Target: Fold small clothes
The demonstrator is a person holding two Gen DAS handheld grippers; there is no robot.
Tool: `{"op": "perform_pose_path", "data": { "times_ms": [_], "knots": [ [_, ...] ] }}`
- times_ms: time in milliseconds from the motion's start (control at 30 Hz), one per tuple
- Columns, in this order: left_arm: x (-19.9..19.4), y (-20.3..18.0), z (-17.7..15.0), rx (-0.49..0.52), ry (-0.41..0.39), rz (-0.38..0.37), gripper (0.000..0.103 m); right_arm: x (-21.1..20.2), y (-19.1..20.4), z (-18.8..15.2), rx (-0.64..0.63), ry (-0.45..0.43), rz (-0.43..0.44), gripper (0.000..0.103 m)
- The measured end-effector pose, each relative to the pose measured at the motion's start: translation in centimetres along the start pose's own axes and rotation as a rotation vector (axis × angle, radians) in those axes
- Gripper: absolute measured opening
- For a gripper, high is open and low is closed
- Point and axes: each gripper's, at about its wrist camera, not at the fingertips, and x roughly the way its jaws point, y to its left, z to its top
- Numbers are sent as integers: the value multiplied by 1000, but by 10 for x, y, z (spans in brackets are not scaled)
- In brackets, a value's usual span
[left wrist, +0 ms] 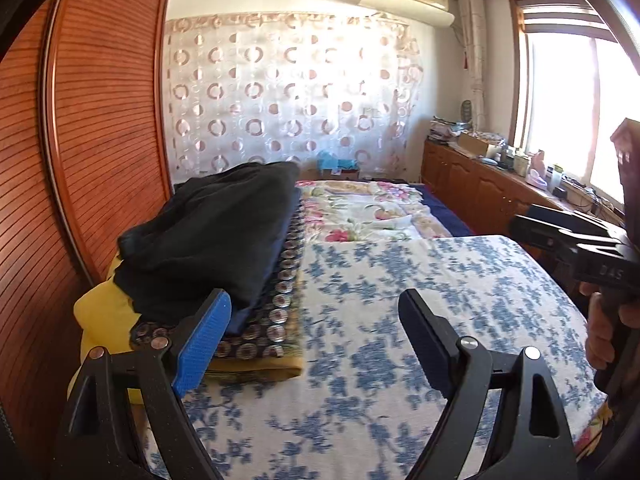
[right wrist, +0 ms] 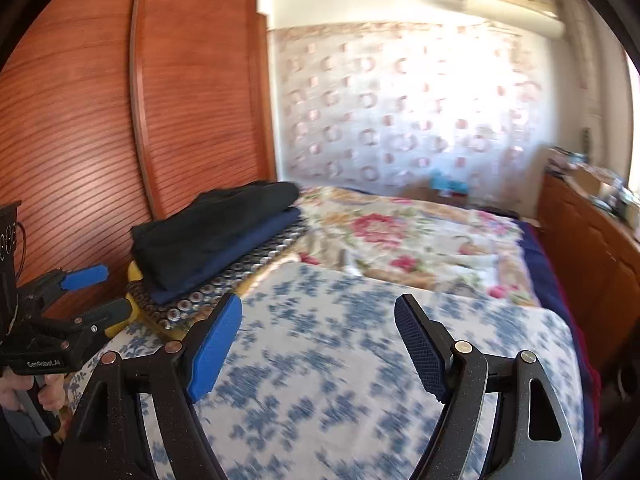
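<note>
Both grippers are empty. The left gripper (left wrist: 316,320) has its jaws spread wide with nothing between them. The right gripper (right wrist: 318,328) is wide too, and only the bed cover shows through the gap.

The folded clothes sit in a neat pile (left wrist: 208,236) by the left edge of the bed (left wrist: 400,312), close to the wooden wardrobe (left wrist: 100,112). A black piece is on top, a dark blue one is under it, then one with round spots, and something yellow is at the bottom. So I think a good part of the folding is done.

The middle of the bed, with its blue flower cover, has no loose clothes on it. Farther back is a cover with pink flowers (right wrist: 400,232), and nothing small lies there that I can make out. The right camera's picture is blurry.

I cannot see any more clothes to fold. Maybe the job is almost finished, or the next piece is somewhere out of sight.
</note>
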Motion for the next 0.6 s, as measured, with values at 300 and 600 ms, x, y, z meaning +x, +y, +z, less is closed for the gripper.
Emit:
{"op": "perform_pose_path", "data": {
  "times_ms": [300, 600],
  "knots": [
    [-21, -34, 19, 9, -36, -43, 86, -104, -13, -19, 66, -79, -159, 80],
    [-34, -54, 25, 40, -64, -47, 86, -156, -4, -31, 101, -115, -213, 80]
  ]
}}
